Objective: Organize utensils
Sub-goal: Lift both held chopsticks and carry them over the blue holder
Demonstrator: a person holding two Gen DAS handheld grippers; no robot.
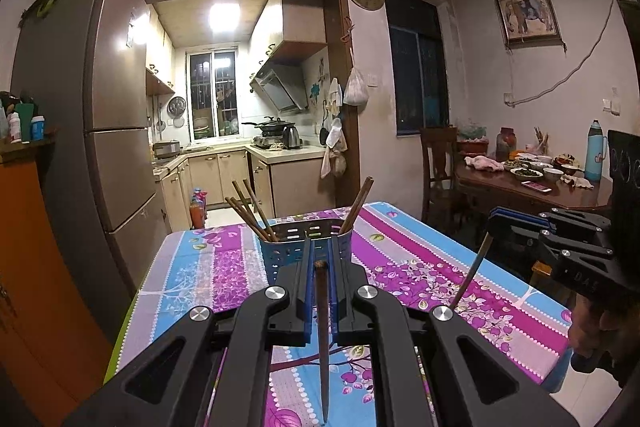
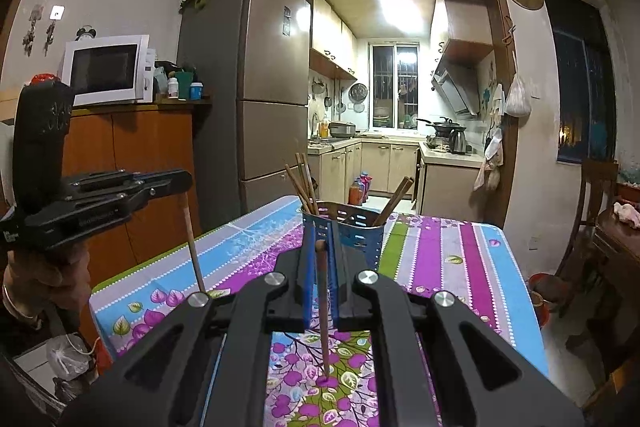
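Both tools are clamped on one chopstick each. The left tool [image 1: 320, 259] pinches a dark chopstick [image 1: 322, 339] near its blunt top end, so the stick hangs almost plumb with its thin tip down over the floral table [image 1: 420, 267]. The right tool [image 2: 321, 247] grips a paler chopstick [image 2: 324, 319] the same way, tip low over the cloth; whether it touches cannot be told.

The blue perforated holder [image 1: 280, 255] stands on the table just ahead of both tools, upright. It already carries chopsticks: a bunch leaning left [image 1: 250, 211] and a pair leaning right [image 1: 360, 203]. The middle of its mouth looks free.

Handling judgement: the sticks are light, stiff, thin and smooth, so they can pivot or slip in a pinch. The grip near the thick end suits a tip-first drop. Only a light squeeze is needed; breakage risk is low.

Room: both tools sit side by side, close, facing the same holder, so going one at a time seems safer. Each tip must clear the holder rim and miss the leaning sticks, which jut above it. The holder looks light and could tip if knocked. The table edges fall away left and right, with a fridge [image 2: 248, 99] and cabinet [image 2: 132, 163] beyond on the left. Above the table the space is open.
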